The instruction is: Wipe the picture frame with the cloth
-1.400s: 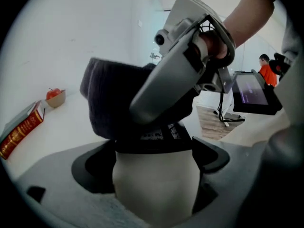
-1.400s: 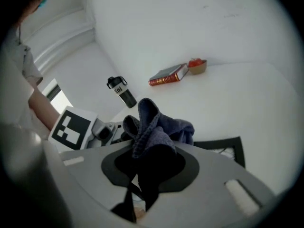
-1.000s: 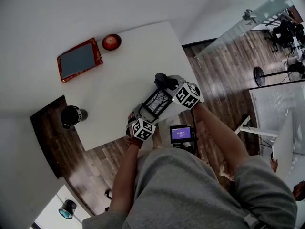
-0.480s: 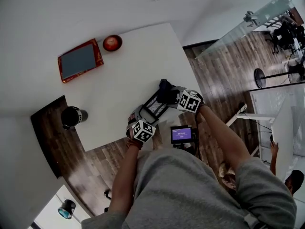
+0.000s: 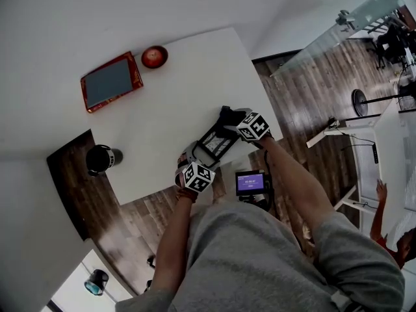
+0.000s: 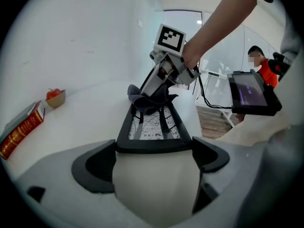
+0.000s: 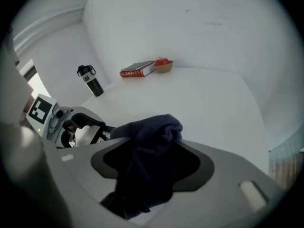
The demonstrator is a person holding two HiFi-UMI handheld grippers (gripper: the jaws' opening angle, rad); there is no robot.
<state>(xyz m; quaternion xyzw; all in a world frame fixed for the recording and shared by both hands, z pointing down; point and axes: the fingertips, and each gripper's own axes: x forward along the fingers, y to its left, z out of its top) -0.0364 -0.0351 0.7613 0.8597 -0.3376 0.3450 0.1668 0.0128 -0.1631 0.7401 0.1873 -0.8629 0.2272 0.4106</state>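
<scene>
Left tool [image 6: 154,148] clenched on near short edge of picture frame [image 6: 152,127] at counter [image 5: 169,90] edge. Long axis straight toward right tool [image 7: 151,167], jaws just opened, released, cloth [image 7: 154,127] loose between, at far end.

No text is legible; the writing on the small screen [image 5: 250,182] is too blurred.

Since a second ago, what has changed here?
The right hand-held gripper sank toward the table with the cloth at the far end of the picture frame; its jaws have just been opening, cloth still between them. The left hand-held gripper kept its grip on the frame's near edge.
</scene>
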